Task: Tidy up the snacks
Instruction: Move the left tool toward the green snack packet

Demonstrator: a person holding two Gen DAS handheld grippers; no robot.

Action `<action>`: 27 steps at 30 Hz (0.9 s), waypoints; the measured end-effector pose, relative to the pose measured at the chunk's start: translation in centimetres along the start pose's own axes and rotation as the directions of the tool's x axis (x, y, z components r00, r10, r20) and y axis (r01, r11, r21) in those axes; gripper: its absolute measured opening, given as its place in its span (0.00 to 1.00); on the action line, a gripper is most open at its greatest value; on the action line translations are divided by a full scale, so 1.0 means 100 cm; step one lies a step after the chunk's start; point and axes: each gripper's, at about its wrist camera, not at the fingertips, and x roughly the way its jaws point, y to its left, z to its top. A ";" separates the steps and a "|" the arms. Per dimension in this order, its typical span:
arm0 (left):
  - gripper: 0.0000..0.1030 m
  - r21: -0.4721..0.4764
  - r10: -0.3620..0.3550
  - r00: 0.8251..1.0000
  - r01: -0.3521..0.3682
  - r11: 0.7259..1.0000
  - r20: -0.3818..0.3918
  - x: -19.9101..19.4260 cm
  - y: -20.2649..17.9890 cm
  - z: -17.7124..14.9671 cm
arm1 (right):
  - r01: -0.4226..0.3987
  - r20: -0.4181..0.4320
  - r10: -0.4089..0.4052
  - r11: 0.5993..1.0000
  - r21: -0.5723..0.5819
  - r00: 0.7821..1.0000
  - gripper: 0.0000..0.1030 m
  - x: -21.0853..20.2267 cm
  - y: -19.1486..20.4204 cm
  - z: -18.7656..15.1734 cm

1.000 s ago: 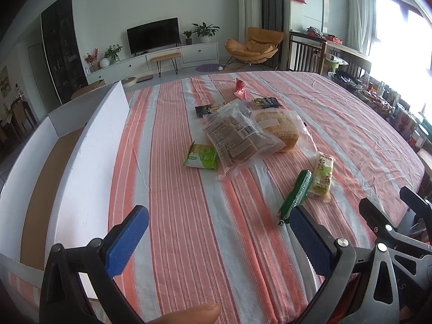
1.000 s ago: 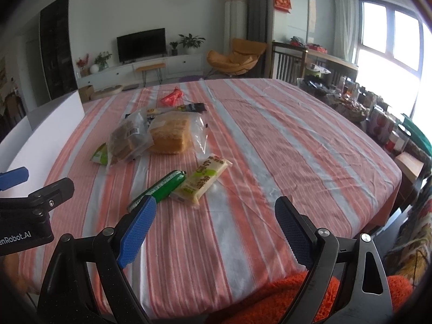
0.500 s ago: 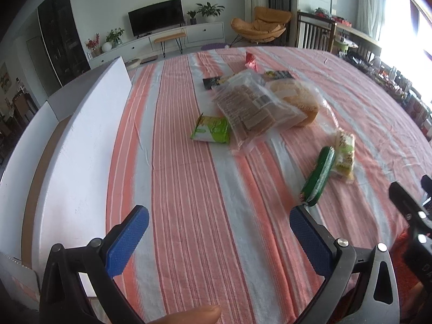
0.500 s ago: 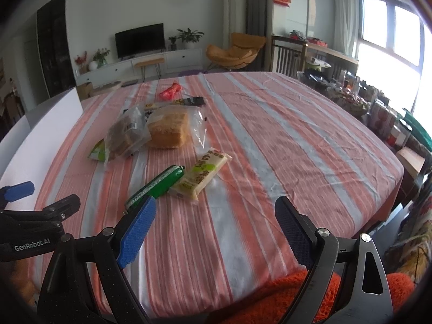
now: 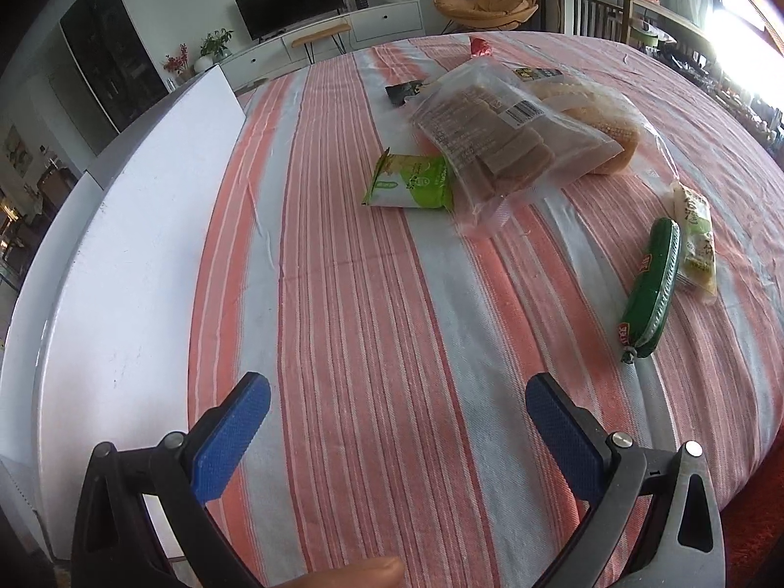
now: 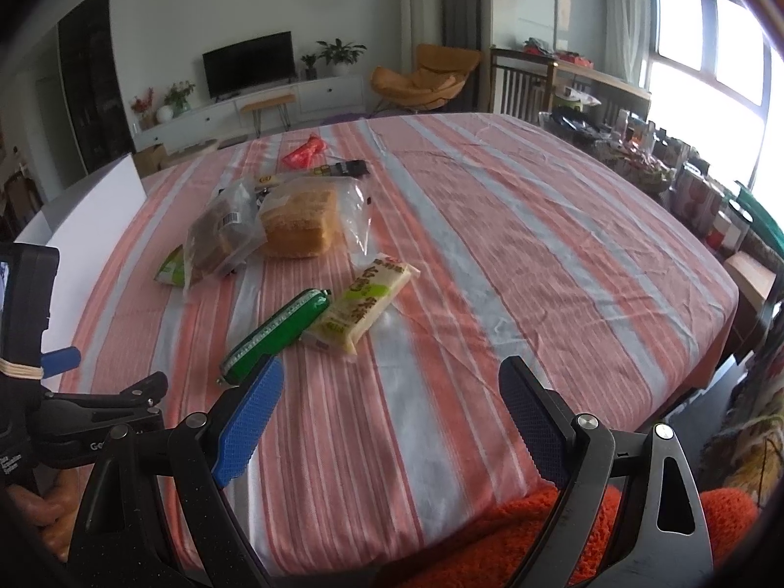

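Note:
Snacks lie scattered on a striped tablecloth [image 5: 372,304]. A green sausage stick [image 5: 651,289] [image 6: 277,333] rests beside a pale yellow-green packet [image 5: 698,240] [image 6: 365,304]. Farther back are a small green packet [image 5: 414,188], a clear bag of brown slices [image 5: 490,142] [image 6: 223,235], a bagged bread loaf [image 6: 304,223], a dark wrapper [image 6: 343,168] and a red packet [image 6: 305,153]. My left gripper [image 5: 397,409] hovers open over the cloth near the front edge, nothing between its fingers. My right gripper [image 6: 392,397] is open too, just short of the sausage stick.
A white box with a tall flap [image 5: 132,264] [image 6: 93,225] stands along the table's left side. The left gripper's body [image 6: 29,372] shows at the right wrist view's left edge. An orange knitted sleeve [image 6: 490,539] sits below. Cluttered shelves [image 6: 686,186] lie right of the table.
The left gripper has advanced over the table and tilted down, so the snacks look larger and closer. The right gripper has crept slightly forward. Both have stayed open.

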 end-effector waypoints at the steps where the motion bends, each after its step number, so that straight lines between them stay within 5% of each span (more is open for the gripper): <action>1: 1.00 0.001 -0.001 1.000 0.001 1.000 0.001 0.000 0.000 0.000 | 0.000 -0.002 0.000 1.000 0.000 1.000 0.89 0.000 0.000 0.000; 27: 1.00 0.002 0.011 1.000 -0.011 1.000 -0.012 0.013 -0.002 0.003 | -0.005 -0.022 0.005 1.000 0.006 1.000 0.89 0.005 0.000 -0.002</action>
